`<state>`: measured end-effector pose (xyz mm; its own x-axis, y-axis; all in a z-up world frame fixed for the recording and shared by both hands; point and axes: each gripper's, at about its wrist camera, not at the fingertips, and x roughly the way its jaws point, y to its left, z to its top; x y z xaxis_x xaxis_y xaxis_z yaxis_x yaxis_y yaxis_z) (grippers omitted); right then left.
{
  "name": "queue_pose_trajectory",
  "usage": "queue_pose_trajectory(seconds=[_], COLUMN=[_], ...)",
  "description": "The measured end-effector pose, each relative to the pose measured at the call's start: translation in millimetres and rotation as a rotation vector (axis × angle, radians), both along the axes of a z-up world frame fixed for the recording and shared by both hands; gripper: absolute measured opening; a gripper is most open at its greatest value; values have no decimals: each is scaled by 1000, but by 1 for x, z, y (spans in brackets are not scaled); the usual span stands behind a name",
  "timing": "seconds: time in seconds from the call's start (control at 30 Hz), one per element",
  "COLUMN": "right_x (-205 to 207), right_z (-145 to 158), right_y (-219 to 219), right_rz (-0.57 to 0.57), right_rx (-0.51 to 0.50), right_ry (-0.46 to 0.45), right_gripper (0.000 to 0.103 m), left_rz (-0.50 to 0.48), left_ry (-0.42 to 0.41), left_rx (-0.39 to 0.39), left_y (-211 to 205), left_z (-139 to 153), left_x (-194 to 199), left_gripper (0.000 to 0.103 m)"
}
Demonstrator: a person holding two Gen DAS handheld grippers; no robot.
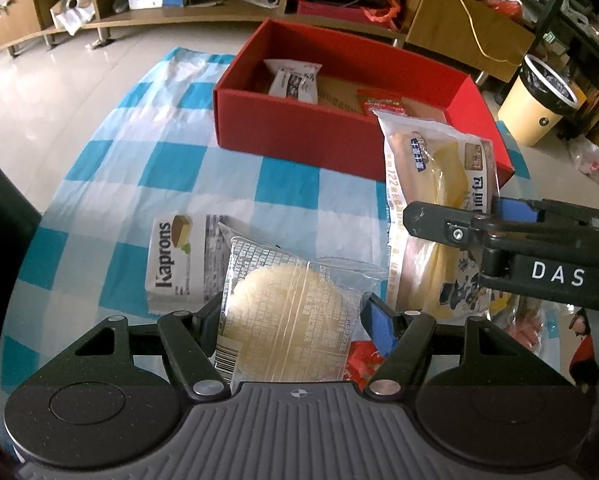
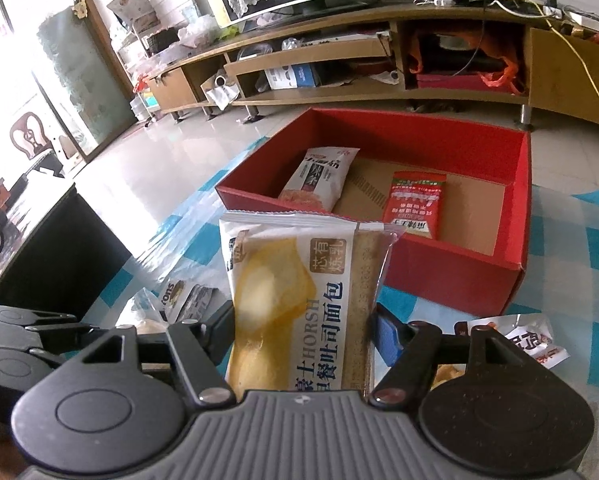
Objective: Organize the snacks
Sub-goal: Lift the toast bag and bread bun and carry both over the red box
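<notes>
My left gripper (image 1: pixel 295 320) is shut on a clear packet with a round pale cake (image 1: pixel 287 316), held above the checked cloth. My right gripper (image 2: pixel 303 330) is shut on a HORSH toast bread packet (image 2: pixel 299 296); both show at the right of the left wrist view, the gripper (image 1: pixel 451 216) and the bread (image 1: pixel 435 208). An open red box (image 1: pixel 339 140) stands ahead and holds a white snack packet (image 1: pixel 295 80) and a red packet (image 1: pixel 383 104); it also shows in the right wrist view (image 2: pixel 439 272). A Kaprons packet (image 1: pixel 175 260) lies on the cloth.
A blue-and-white checked cloth (image 1: pixel 159 152) covers the table. More snack packets lie at the right (image 2: pixel 519 340). A low wooden TV stand (image 2: pixel 339 76) runs along the far wall. A yellow waste bin (image 1: pixel 539 100) stands right of the box.
</notes>
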<state>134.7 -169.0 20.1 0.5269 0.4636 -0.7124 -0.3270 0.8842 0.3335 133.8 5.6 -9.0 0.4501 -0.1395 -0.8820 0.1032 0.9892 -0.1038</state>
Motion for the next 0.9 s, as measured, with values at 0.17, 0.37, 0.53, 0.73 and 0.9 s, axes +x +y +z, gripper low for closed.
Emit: queue_pose_trajectory(seconds=[0.17,0.37,0.53,0.73,0.9], right_x=[0,3,7,15,22], right_z=[5,11,14,24,29], right_y=[-6,-15,-19,-30,-39], right_rz=[-17,-43,-59,-93,-126], right_rx=[14,42,57,83,106], right_ry=[-17,-30,-34,-57,-72], right_gripper=[68,68,68,68,68], left_rz=[-2,5,6,7,17], left_ry=[-12,-32,-57,-95,-113], left_rx=[-2,-8,-19,-27,-41], left_y=[-2,-2,-5,-8,-10], left_z=[3,8,16,28,35], left_x=[3,8,15,26,40], left_gripper=[76,76,76,76,76])
